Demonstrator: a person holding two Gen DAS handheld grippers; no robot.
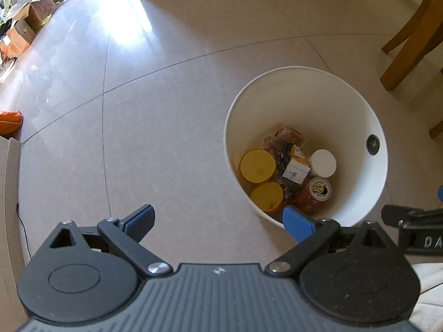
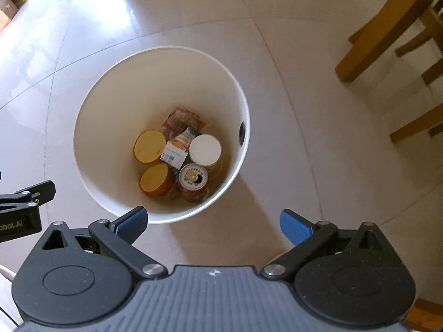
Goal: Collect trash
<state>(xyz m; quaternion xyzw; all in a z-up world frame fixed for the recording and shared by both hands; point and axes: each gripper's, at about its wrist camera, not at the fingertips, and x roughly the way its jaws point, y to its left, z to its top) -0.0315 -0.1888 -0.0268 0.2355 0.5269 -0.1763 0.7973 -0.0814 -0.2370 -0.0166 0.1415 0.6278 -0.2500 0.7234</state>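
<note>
A white round bin stands on the tiled floor. Inside it lie two yellow cups, a white-lidded cup, a red drink can, a small carton and crumpled wrappers. My left gripper hangs open over the floor left of the bin, nothing between its blue pads. My right gripper is open above the bin's near rim, also empty.
Wooden chair legs stand right of the bin. Cardboard boxes line the far left. An orange bag and a beige furniture edge sit at the left. Each gripper's body shows at the other view's edge.
</note>
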